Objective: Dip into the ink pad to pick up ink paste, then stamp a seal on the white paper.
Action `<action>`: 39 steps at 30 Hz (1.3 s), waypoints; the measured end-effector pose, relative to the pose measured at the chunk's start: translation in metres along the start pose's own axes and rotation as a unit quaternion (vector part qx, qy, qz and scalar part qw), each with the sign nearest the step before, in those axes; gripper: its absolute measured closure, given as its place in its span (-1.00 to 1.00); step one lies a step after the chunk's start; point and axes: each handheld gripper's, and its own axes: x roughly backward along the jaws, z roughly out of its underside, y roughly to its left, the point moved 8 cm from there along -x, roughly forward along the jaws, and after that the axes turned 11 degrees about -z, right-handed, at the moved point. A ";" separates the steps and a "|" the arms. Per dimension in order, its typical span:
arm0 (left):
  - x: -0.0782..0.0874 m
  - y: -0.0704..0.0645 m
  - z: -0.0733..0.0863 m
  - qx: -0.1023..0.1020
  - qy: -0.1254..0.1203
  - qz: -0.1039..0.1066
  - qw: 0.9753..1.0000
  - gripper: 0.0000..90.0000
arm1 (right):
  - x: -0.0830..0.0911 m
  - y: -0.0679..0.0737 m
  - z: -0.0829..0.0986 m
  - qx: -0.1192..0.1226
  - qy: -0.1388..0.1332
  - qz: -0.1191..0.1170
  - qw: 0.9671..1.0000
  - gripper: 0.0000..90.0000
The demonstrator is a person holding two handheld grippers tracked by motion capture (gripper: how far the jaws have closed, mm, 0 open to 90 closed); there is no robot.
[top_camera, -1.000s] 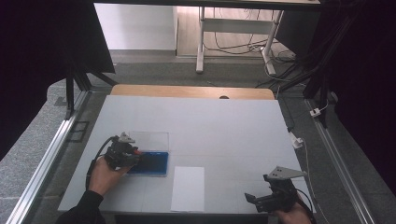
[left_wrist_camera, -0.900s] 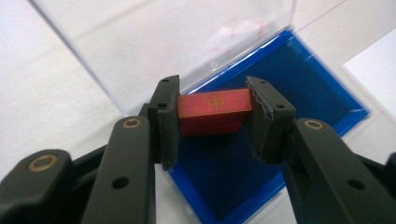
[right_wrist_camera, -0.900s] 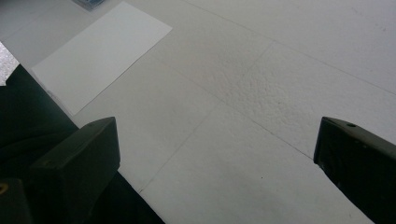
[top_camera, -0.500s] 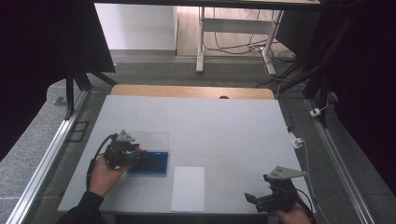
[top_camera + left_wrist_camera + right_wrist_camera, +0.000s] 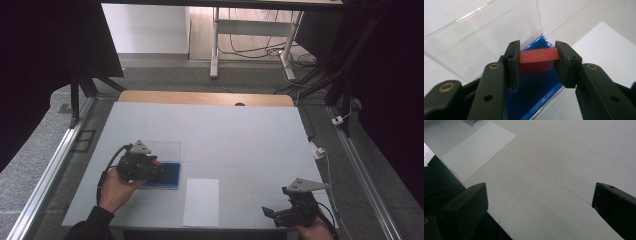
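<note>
We note a red block (image 5: 539, 56) with a gold mark, a blue tray (image 5: 534, 87), and black grippers.

Black two-jaw left tool (image 5: 537, 65) with brass rivets, grey triangular top plates, black cables, dark sleeve (image 5: 90, 225)

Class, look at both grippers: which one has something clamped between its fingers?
The left gripper: a red block sits between its fingers. The right gripper is open over bare table.
</note>
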 end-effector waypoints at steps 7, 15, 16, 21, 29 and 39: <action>0.003 -0.014 -0.005 -0.020 -0.006 0.019 1.000 0.28 | 0.000 0.000 0.000 0.002 0.001 0.000 1.000 -0.99; 0.006 -0.030 -0.011 -0.038 -0.012 0.040 0.998 0.28 | 0.000 0.000 0.000 0.001 0.000 -0.001 1.000 -0.99; 0.006 -0.031 -0.012 -0.039 -0.013 0.041 0.998 0.28 | 0.000 0.000 0.000 0.001 0.000 -0.001 1.000 -0.99; 0.007 -0.040 -0.015 -0.048 -0.015 0.056 0.997 0.28 | 0.000 0.000 0.000 0.000 0.001 0.000 1.000 -0.99; 0.008 -0.053 -0.019 -0.061 -0.017 0.070 0.996 0.28 | 0.000 0.000 0.000 0.001 0.001 0.000 1.000 -0.99; 0.007 -0.072 -0.025 -0.075 -0.021 0.096 0.992 0.28 | 0.000 0.000 0.000 0.001 0.000 -0.001 1.000 -0.99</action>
